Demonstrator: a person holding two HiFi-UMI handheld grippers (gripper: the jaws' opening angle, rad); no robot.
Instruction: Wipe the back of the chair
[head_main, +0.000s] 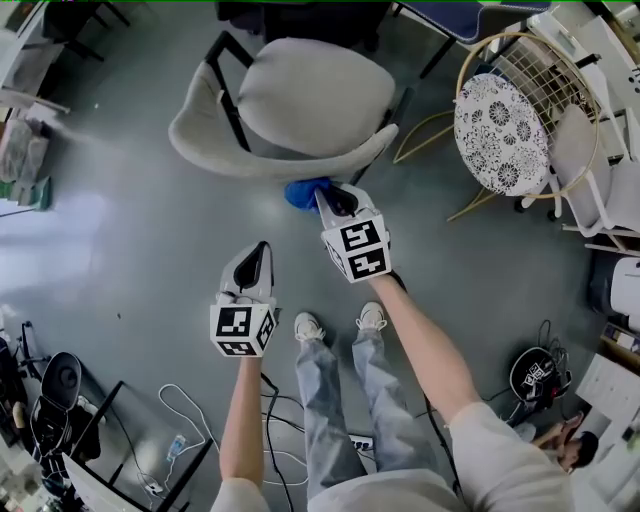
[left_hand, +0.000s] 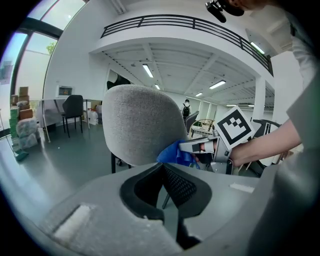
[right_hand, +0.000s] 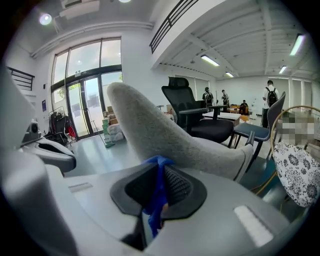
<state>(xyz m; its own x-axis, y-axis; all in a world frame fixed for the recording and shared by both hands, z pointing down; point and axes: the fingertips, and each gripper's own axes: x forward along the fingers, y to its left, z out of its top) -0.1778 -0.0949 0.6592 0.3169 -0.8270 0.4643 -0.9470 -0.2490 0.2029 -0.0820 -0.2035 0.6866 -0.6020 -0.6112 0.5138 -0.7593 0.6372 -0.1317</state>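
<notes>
The grey fabric chair (head_main: 300, 100) stands in front of me, its curved back (head_main: 270, 165) towards me. My right gripper (head_main: 330, 197) is shut on a blue cloth (head_main: 303, 192) that touches the lower edge of the back. In the right gripper view the cloth (right_hand: 158, 192) hangs between the pads, just under the chair back (right_hand: 165, 135). My left gripper (head_main: 256, 258) is held lower and to the left, away from the chair, shut and holding nothing. From the left gripper (left_hand: 163, 166) I see the chair back (left_hand: 142, 125), the cloth (left_hand: 175, 154) and the right gripper (left_hand: 207, 146).
A wire chair with a round patterned cushion (head_main: 500, 130) stands to the right. Behind the grey chair is a black office chair (right_hand: 197, 112). Cables (head_main: 190, 415) lie on the floor near the person's shoes (head_main: 308, 327). Boxes and gear line the left edge (head_main: 25, 150).
</notes>
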